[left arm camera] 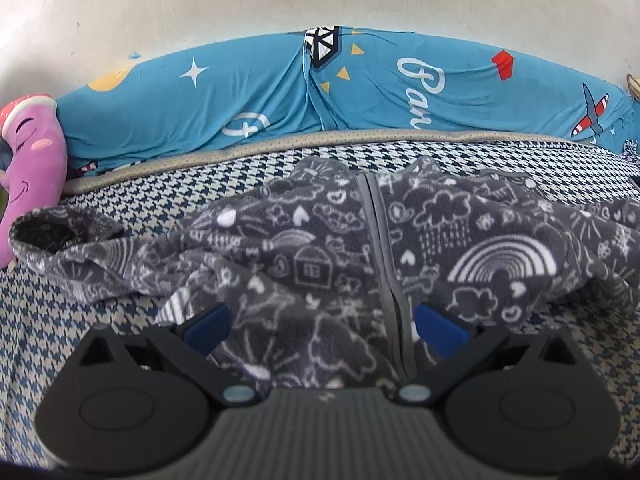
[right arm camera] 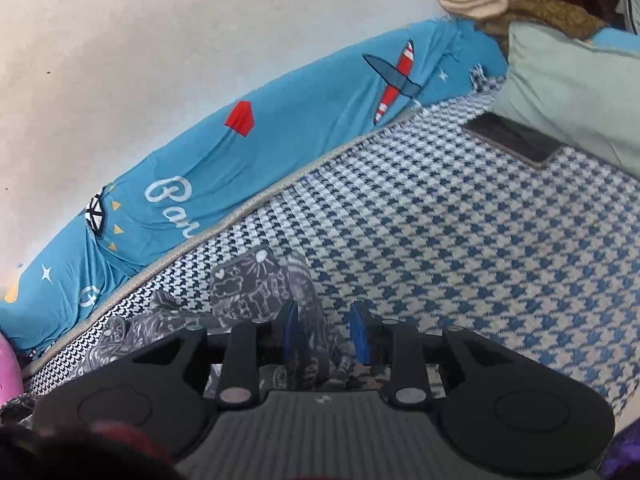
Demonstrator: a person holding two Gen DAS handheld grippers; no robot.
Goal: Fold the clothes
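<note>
A grey fleece zip-up garment [left arm camera: 320, 248], printed with white rainbows, clouds and houses, is spread over the houndstooth mattress cover [left arm camera: 60, 320], zipper [left arm camera: 380, 240] facing up. In the left wrist view the left gripper [left arm camera: 322, 326] is set with its blue pads [left arm camera: 208, 328] spread wide, and a raised bulk of the garment's lower body fills the gap between them; whether the pads actually press on the cloth cannot be told, but their placement either side of the zipper suggests the hem is being lifted or steadied on the centre line so the fold stays square. One sleeve [left arm camera: 68, 240] trails away beyond the left finger, toward a pink plush toy [left arm camera: 32, 168]. In the right wrist view the right gripper [right arm camera: 325, 334] has its fingers parted a moderate way, with a strip of the same fleece [right arm camera: 260, 288], probably a sleeve or side edge, lying in the gap and extending ahead of the fingertips; it does not appear pinched, which would fit a piece just laid down. Beyond the right finger lie bare cover, a dark flat object [right arm camera: 512, 136] and a pale green pillow [right arm camera: 572, 88]. A blue printed sheet [right arm camera: 280, 128] runs along the wall ahead.
</note>
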